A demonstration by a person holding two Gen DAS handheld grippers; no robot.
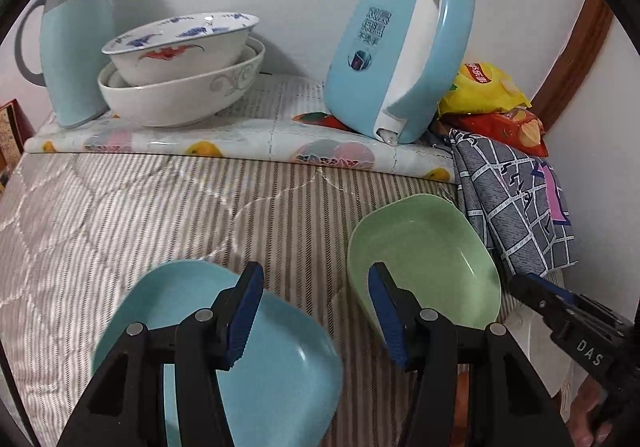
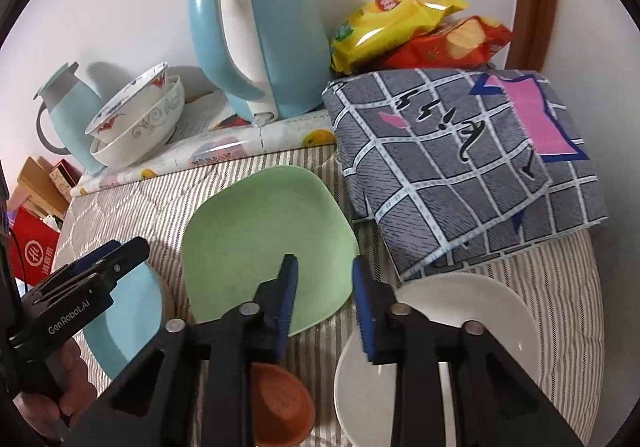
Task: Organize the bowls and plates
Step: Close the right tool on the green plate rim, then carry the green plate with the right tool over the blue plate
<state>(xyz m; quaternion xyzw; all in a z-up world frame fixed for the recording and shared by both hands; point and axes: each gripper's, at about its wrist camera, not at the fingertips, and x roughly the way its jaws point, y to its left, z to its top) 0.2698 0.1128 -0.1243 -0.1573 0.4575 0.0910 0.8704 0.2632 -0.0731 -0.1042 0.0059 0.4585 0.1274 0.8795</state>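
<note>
While both stand open, left gripper (image 1: 316, 311) above blue plate (image 1: 280, 359), right gripper (image 2: 325, 299) seemingly empty

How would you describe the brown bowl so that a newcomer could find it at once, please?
Start at the tall blue kettle by the wall and come forward across the striped cloth, past the green plate. The brown bowl sits at the near edge, under the right gripper, between the blue plate and white plate. It alone is small, round and terracotta.

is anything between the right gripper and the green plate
Nothing visible. The right gripper is open, its left finger already over the green plate edge; the small brown bowl sits lower, beneath the gripper.
</note>
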